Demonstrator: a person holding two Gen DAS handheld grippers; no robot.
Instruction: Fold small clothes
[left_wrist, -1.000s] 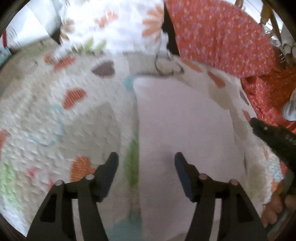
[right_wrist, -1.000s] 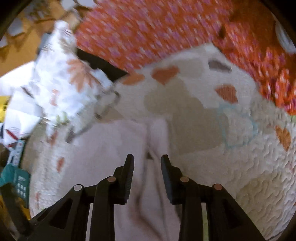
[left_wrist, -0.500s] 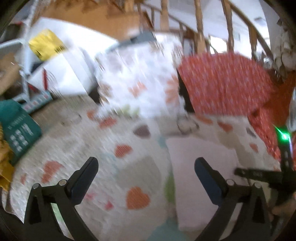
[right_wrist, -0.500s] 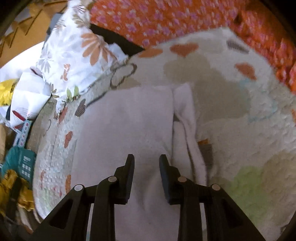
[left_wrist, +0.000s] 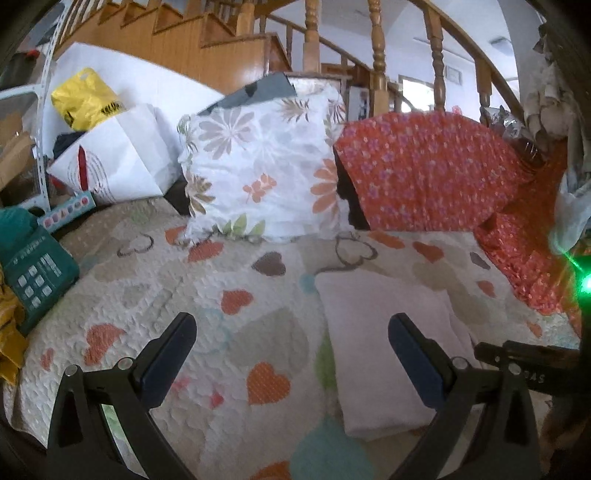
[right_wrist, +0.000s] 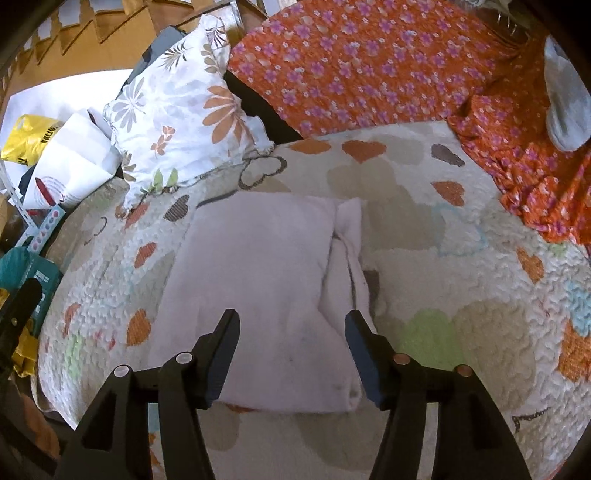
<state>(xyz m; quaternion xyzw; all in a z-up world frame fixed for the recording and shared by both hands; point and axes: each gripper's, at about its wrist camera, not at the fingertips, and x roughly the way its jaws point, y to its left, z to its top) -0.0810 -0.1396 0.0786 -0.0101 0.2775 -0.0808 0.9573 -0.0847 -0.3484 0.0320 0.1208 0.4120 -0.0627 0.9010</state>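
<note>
A folded pale pink garment (right_wrist: 258, 280) lies flat on a quilt with heart patterns (right_wrist: 461, 280). Its right side shows a narrow folded strip. In the left wrist view the garment (left_wrist: 384, 332) lies to the right of centre. My left gripper (left_wrist: 291, 339) is open and empty, raised above the quilt (left_wrist: 184, 295), with its right finger over the garment. My right gripper (right_wrist: 291, 332) is open and empty, just above the garment's near part. The right gripper's body shows at the right edge of the left wrist view (left_wrist: 532, 362).
A white floral pillow (left_wrist: 258, 170) and an orange floral cloth (left_wrist: 424, 166) stand at the back of the quilt. White bags, a yellow bag (left_wrist: 85, 99) and a teal box (left_wrist: 33, 273) are at the left. A wooden stair railing rises behind.
My left gripper opened wide and lifted back from the garment. My right gripper opened and drew back toward the garment's near edge. The garment now lies folded and free.
</note>
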